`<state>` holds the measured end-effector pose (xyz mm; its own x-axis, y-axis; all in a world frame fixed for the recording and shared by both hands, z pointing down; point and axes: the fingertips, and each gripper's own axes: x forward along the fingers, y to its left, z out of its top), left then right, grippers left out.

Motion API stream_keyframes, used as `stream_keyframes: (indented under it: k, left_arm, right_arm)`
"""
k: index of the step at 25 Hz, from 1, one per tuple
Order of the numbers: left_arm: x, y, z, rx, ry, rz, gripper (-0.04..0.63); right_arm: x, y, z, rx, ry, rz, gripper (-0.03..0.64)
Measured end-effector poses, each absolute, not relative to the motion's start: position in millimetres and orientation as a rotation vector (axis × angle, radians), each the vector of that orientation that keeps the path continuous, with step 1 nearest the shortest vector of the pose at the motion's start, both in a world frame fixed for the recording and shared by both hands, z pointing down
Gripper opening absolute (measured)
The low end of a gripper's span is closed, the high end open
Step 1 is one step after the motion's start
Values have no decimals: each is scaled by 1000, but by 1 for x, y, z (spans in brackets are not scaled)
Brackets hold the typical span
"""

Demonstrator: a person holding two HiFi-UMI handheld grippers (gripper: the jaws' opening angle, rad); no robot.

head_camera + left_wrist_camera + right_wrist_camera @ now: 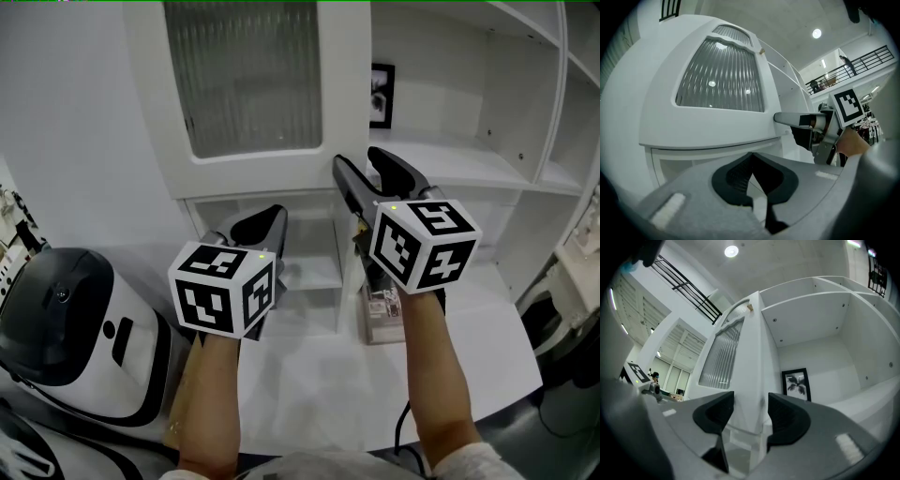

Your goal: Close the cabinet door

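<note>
The white cabinet door with a ribbed glass panel stands swung out from the cabinet, its free edge toward the middle of the head view. My right gripper is open, one jaw on each side of the door's free edge near its lower corner. In the right gripper view that door edge runs up between the right gripper's pads. My left gripper is shut and holds nothing, just below the door's bottom rail. In the left gripper view the door fills the space above my left gripper, with the right gripper at its right edge.
Inside the open cabinet a framed picture leans at the back of a white shelf. Small open cubbies lie under the door. A white counter holds a small clear item. A black-and-white appliance stands at the left.
</note>
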<state>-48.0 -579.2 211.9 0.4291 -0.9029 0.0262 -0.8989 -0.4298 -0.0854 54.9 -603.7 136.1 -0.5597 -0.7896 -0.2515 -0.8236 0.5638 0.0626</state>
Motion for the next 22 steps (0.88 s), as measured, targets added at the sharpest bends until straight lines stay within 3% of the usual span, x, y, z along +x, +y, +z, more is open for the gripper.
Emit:
stream_keyframes:
  k: [22]
  left_arm:
    - [-98, -509, 199, -2583, 1665, -85, 0]
  right_arm:
    - [37, -542, 148, -1585, 2546, 259, 152]
